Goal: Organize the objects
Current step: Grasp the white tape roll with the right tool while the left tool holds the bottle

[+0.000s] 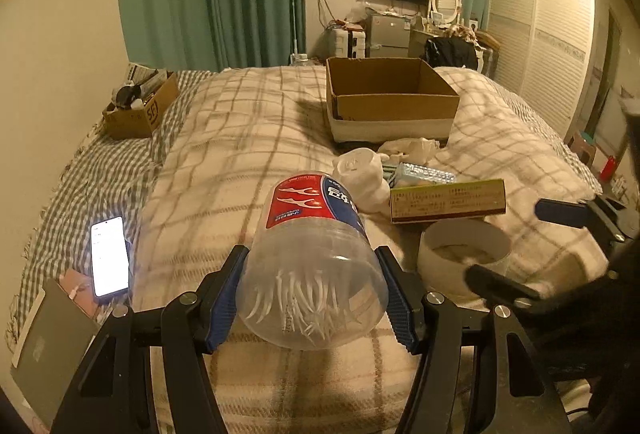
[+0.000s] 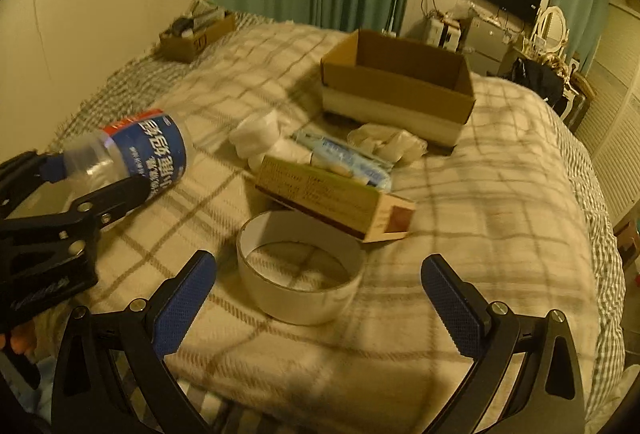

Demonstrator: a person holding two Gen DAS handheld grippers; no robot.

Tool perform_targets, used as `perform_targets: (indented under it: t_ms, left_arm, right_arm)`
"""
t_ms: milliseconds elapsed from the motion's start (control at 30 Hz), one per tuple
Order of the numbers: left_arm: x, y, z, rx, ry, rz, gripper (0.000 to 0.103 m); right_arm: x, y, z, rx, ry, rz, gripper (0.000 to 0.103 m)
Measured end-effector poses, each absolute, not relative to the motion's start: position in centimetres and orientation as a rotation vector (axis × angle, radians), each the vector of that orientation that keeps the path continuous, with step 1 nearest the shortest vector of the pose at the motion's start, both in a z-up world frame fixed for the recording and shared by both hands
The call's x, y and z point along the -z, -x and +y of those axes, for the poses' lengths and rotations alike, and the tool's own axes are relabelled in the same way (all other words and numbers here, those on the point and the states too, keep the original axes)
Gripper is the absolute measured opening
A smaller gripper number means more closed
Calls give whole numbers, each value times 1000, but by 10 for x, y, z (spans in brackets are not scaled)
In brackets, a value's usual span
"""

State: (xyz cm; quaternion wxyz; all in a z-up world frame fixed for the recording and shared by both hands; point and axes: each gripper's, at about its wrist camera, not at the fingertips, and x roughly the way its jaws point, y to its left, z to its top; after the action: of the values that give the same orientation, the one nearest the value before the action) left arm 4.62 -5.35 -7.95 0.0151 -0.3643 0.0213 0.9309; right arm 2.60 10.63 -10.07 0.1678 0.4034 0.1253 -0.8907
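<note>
My left gripper [image 1: 312, 290] is shut on a clear plastic jar of floss picks [image 1: 312, 258] with a red and blue label, held tilted just above the bed; the jar also shows in the right wrist view [image 2: 132, 157]. My right gripper [image 2: 316, 298] is open and empty, its blue pads on either side of a white tape roll [image 2: 300, 266] lying on the blanket. Behind the roll lie a long green and tan carton [image 2: 332, 197], a blue packet [image 2: 348, 157], a white cap-like thing [image 2: 256, 137] and crumpled tissue [image 2: 388, 141]. An open, empty cardboard box [image 2: 396, 85] stands beyond them.
A lit phone [image 1: 110, 256] and a grey notebook [image 1: 48, 350] lie at the bed's left edge. A small cardboard box of clutter [image 1: 140, 105] sits far left by the wall. A wardrobe [image 1: 548, 33] and dresser stand beyond the bed on the right.
</note>
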Motion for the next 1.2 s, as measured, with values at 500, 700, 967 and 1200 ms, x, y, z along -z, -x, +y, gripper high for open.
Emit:
perform_targets:
  t_ms: [500, 700, 967, 1200]
  left_arm:
    - [76, -52, -56, -2890, 1085, 43, 65]
    - [61, -50, -50, -2909, 1046, 46, 65]
    - [41, -30, -39, -2858, 1006, -49, 65]
    - [8, 16, -20, -2834, 916, -55, 65]
  right_arm:
    - [114, -18, 93, 2465, -1198, 384, 81]
    - [86, -33, 104, 2525, -1090, 382, 81]
    - [31, -36, 133, 2654, -907, 373, 81]
    - [-17, 5, 156, 2751, -791, 389, 81]
